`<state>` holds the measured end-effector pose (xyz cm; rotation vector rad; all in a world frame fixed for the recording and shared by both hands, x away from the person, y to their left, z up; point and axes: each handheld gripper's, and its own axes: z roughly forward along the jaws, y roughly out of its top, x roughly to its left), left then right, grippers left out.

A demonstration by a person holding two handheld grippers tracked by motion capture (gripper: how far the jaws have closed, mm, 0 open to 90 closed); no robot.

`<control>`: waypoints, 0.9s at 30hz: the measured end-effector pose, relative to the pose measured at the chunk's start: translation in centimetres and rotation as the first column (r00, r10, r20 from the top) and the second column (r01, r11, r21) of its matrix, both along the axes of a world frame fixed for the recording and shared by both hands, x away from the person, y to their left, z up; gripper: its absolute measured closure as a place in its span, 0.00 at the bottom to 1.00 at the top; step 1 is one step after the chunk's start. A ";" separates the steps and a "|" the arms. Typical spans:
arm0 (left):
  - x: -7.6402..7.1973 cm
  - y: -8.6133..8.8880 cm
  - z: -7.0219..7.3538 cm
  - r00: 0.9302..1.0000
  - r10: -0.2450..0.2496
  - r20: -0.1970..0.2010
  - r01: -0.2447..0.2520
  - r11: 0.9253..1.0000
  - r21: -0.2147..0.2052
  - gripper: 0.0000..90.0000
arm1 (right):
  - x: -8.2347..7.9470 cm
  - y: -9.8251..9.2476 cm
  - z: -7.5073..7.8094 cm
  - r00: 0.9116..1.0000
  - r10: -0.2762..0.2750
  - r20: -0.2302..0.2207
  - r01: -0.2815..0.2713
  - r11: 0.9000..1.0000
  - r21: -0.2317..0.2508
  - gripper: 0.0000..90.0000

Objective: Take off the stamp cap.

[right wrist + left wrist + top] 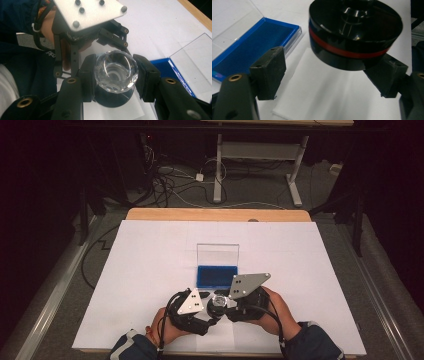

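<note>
Right gripper (115,72) jaws clamp faceted glass knob (116,71); blue case (172,75) beside.

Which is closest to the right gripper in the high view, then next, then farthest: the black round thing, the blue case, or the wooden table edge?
1. Black round thing, right at the right gripper, on its left.
2. Blue case, just behind it, lid open.
3. Wooden table edge, far back.

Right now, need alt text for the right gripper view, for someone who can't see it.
The right gripper is shut on a clear faceted crystal that sits on a black round base, one black jaw on each side. Behind it is the left gripper in a hand, and at right an open blue case lies on the white table.
</note>
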<state>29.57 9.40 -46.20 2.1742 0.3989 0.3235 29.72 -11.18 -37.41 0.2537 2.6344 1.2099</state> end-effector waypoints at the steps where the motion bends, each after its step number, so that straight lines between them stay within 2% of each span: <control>1: 0.0 -0.1 0.0 1.000 -0.004 0.000 0.004 1.000 0.002 0.22 | 0.1 0.1 -0.1 1.000 0.002 -0.003 -0.002 1.000 -0.002 0.63; 8: -0.1 -0.2 -0.1 1.000 -0.021 -0.002 0.021 1.000 0.000 0.24 | 0.2 0.3 -0.6 1.000 -0.012 -0.003 0.012 1.000 -0.004 0.63; 16: -0.3 -0.2 -0.1 1.000 -0.028 0.007 0.028 1.000 0.007 0.40 | 0.2 0.2 -0.8 1.000 -0.011 -0.006 0.011 1.000 0.003 0.63; 20: -0.3 -0.2 -0.2 1.000 -0.018 0.009 0.018 1.000 0.021 0.39 | 0.3 0.1 -1.0 1.000 -0.017 -0.017 0.017 1.000 0.001 0.63; 25: -0.3 -0.2 -0.2 1.000 0.005 0.017 -0.006 1.000 0.021 0.29 | 0.3 0.0 -1.1 1.000 -0.002 -0.021 0.002 1.000 0.002 0.63; 27: -0.3 -0.2 -0.2 1.000 0.005 0.024 -0.005 1.000 0.021 0.30 | 0.3 0.0 -1.1 1.000 -0.001 -0.024 0.002 1.000 0.004 0.63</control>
